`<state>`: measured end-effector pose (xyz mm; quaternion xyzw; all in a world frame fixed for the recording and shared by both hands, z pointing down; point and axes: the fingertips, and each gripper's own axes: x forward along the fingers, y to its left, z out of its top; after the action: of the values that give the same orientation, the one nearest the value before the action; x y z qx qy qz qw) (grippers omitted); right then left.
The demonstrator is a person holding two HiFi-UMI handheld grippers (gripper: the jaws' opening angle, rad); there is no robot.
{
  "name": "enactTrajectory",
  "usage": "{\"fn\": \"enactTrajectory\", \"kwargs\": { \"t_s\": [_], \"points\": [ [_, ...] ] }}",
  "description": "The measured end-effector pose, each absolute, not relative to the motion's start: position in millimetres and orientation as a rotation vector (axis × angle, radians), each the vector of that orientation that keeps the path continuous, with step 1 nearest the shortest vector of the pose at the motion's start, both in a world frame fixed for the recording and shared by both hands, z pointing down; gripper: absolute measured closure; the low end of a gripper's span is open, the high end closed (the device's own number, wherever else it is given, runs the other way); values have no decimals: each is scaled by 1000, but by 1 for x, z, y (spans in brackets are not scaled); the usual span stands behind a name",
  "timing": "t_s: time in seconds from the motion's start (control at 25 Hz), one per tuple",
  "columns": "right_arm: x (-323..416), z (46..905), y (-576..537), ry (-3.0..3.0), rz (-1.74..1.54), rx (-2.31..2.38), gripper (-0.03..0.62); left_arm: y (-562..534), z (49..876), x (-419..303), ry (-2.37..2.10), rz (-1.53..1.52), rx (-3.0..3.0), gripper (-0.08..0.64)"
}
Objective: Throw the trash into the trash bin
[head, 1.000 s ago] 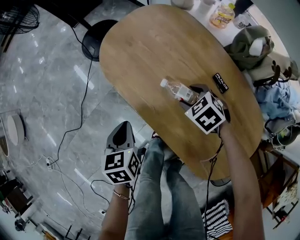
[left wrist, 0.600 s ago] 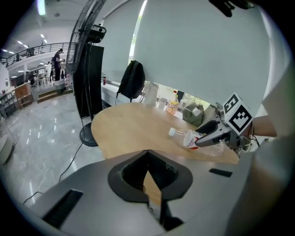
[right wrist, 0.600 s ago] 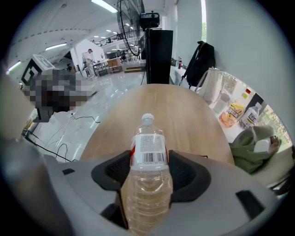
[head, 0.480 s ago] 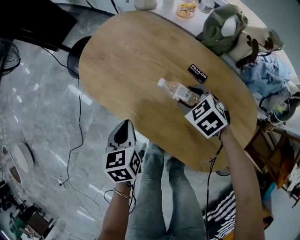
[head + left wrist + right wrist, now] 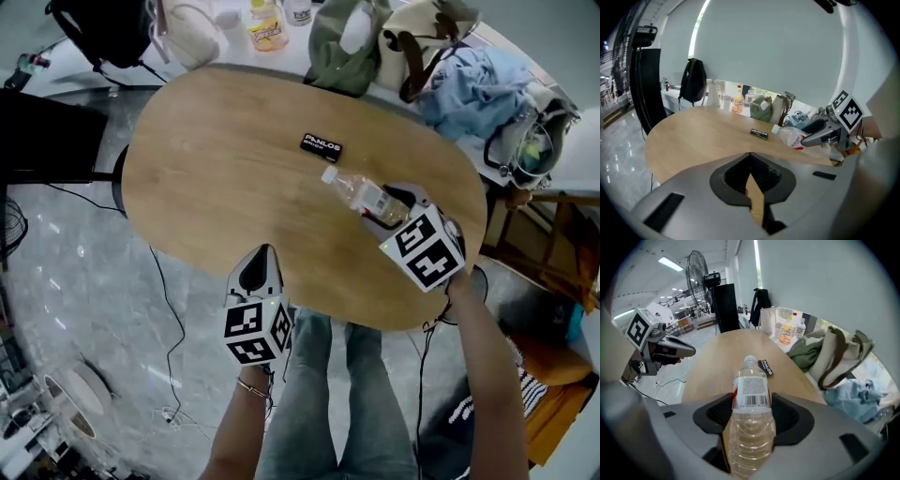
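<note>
the right gripper [image 5: 394, 204] is clenched on a clear plastic water bottle with a white cap and a red-and-white label [image 5: 750, 413], its dark pads pressing the bottle's sides below the label, cap pointing away from the hand. the bottle lies low over the oval wooden table [image 5: 225, 178], perhaps touching it; the head view does not settle that. a small black box with white print [image 5: 321, 145] sits near the cap. the left gripper [image 5: 750, 157] hangs beside the table's near edge, jaws together and empty.
</note>
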<state>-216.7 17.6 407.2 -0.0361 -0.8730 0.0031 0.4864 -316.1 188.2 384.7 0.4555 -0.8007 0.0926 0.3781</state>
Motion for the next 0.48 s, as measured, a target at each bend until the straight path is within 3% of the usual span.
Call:
{"fn": "enactTrajectory", "kwargs": {
  "t_s": [0.48],
  "points": [
    [-64,393,-27,-2135,219,299,331,91,382,-214,-1844,395,1513,548]
  ]
}}
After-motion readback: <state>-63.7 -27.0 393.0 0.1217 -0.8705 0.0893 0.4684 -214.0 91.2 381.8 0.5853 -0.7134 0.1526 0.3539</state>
